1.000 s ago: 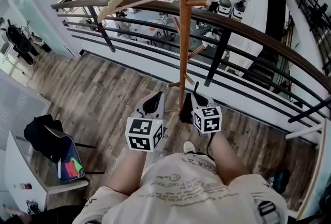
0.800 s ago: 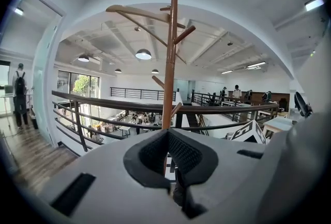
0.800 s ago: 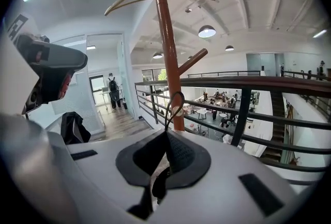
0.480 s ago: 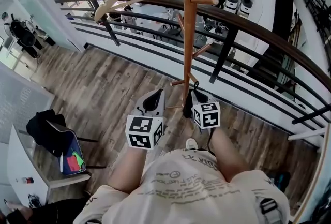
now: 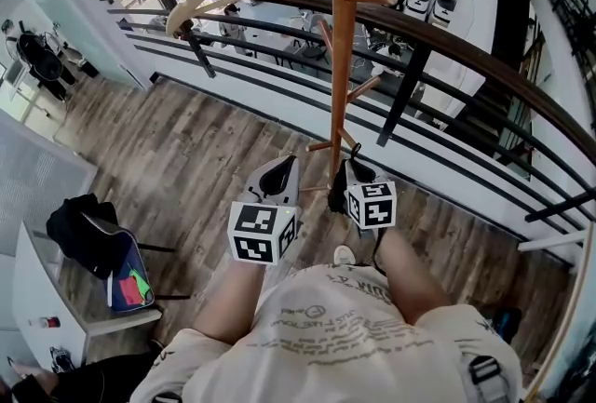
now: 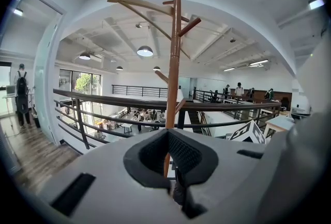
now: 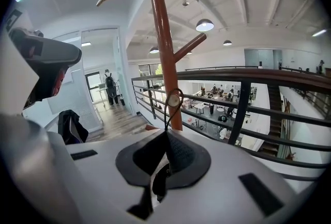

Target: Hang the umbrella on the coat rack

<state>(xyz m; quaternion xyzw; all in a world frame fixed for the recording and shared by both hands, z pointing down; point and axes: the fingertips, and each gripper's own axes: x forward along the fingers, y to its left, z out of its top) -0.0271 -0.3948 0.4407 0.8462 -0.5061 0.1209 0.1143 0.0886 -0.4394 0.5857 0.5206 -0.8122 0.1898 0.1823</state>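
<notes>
the right hand-held gripper [image 7: 165, 153] is clenched on the umbrella's thin black strap [image 7: 172, 98], whose loop stands up out of the jaws just in front of the rack [image 7: 164, 47]. the dark shape hanging beside that gripper in the head view looks like the umbrella [image 5: 336, 194] itself, held low and close to the pole; its body is mostly hidden. the left hand-held gripper [image 6: 169, 153] has its jaws pressed together, with something dark in the slot beneath them that cannot be identified, so it may only be steadying. both grippers sit near the foot of the rack [image 5: 343, 38], on either side of the pole, with the railing [image 5: 438, 57] behind.

judging by this, the carry is done and the hanging step is at hand but not yet made: the loop is on no peg. the nearest short peg [image 5: 321, 147] juts out just above the grippers, and an angled one [image 7: 190, 44] sits higher. the next move calls for lifting the right gripper so the open loop passes over a peg tip, then lowering until the strap bears the weight before letting go.
</notes>
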